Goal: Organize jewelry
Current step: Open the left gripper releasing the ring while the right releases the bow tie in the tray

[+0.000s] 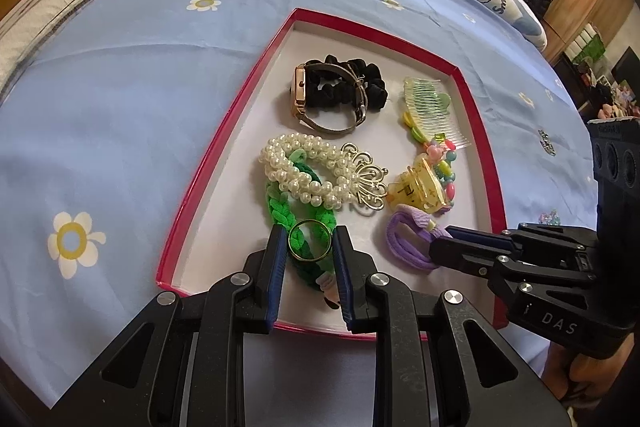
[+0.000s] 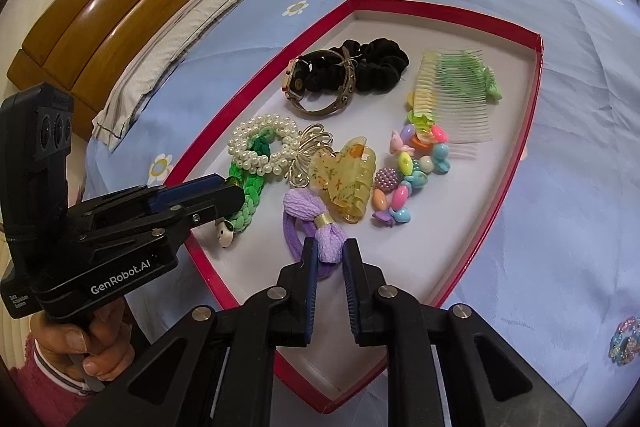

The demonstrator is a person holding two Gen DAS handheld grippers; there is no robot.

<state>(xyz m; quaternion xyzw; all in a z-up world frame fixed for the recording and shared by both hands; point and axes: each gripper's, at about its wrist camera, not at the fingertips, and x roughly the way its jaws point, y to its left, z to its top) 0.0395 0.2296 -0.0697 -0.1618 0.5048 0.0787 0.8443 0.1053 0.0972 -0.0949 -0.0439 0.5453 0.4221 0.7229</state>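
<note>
A red-rimmed box [image 1: 240,187] with a white floor lies on the blue flowered sheet and holds the jewelry. My left gripper [image 1: 308,239] is shut on a thin gold ring [image 1: 309,259], held just above the green braided hair tie [image 1: 280,207] at the box's near left. From the right wrist view the left gripper [image 2: 236,191] reaches in over that same tie. My right gripper [image 2: 330,247] has the bow end of a purple hair tie [image 2: 298,227] between its pads; the tie's loop lies on the box floor. In the left wrist view the right gripper [image 1: 440,243] comes in from the right at the purple tie [image 1: 404,247].
The box also holds a black scrunchie with a watch [image 1: 340,87], a pearl bracelet [image 1: 296,171], a gold crown brooch [image 1: 364,183], a yellow claw clip [image 1: 416,191], a green comb [image 1: 428,107] and colourful beads [image 2: 416,171]. Sparkly pieces [image 2: 624,343] lie on the sheet outside, to the right.
</note>
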